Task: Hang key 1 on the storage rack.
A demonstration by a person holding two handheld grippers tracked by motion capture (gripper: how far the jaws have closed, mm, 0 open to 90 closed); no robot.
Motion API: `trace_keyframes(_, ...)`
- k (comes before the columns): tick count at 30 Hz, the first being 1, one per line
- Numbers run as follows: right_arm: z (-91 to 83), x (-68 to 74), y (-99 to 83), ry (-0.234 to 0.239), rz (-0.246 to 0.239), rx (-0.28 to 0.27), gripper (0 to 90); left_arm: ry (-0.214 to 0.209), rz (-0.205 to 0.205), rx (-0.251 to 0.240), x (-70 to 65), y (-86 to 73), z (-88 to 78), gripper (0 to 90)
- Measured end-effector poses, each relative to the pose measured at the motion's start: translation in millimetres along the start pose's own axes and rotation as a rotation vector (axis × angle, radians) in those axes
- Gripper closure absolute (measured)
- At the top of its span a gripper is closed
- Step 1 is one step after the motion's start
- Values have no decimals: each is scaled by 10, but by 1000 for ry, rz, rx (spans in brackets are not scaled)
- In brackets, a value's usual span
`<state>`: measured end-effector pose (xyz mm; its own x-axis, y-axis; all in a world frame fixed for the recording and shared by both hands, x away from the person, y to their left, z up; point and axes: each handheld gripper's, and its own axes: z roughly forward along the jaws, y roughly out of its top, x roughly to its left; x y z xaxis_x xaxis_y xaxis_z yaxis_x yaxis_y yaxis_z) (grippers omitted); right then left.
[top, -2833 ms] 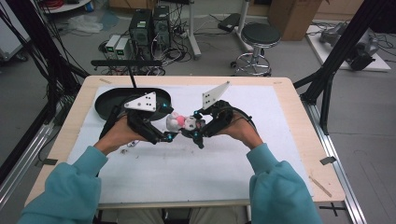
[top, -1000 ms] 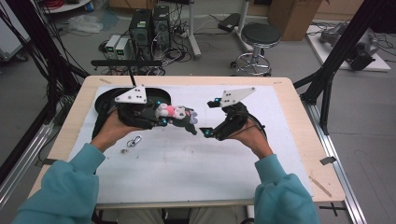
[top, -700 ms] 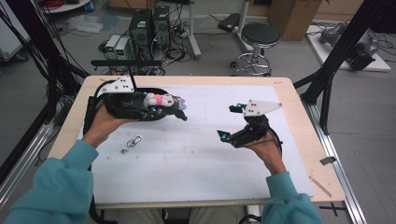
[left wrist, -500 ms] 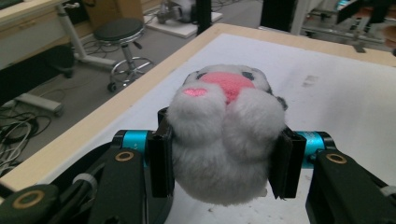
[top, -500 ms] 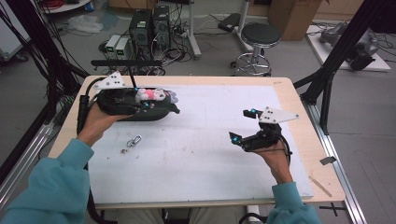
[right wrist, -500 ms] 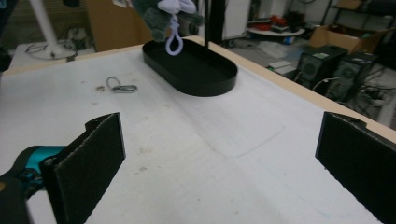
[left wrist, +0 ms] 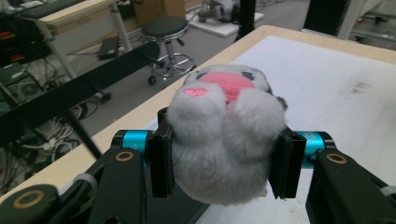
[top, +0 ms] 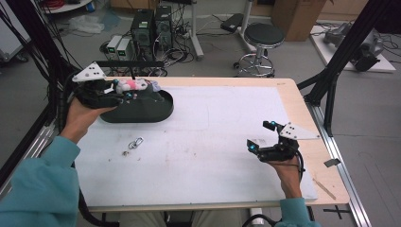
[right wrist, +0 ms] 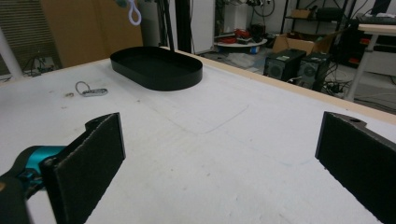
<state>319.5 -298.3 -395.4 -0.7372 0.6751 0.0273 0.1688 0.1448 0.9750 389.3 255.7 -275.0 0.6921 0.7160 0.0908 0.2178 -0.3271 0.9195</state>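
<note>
A: Where's our plush toy (left wrist: 226, 135)?

B: Clamped in our left hand-held gripper (top: 124, 96), above the black tray (top: 142, 112) at the counter's (top: 213, 156) far-left corner.

A: Our right hand-held gripper (top: 261, 136)?

B: Wide, holding nothing, near the right edge.

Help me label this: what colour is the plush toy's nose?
Pink, on the plush toy; clearest in left gripper view.

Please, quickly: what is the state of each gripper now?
Left gripper: closed on the grey plush toy.
Right gripper: open, holding nothing.
</note>
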Motion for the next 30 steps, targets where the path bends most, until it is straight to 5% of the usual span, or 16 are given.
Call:
trace_keyframes(15, -72, -53, -263, -63, 5, -54, 6, 149, -57, -2, 336, -77, -335, 519)
trace_keyframes(30, -123, -81, -449, -108, 2, -80, 6, 264, -91, 10, 520, -130, -486, 519)
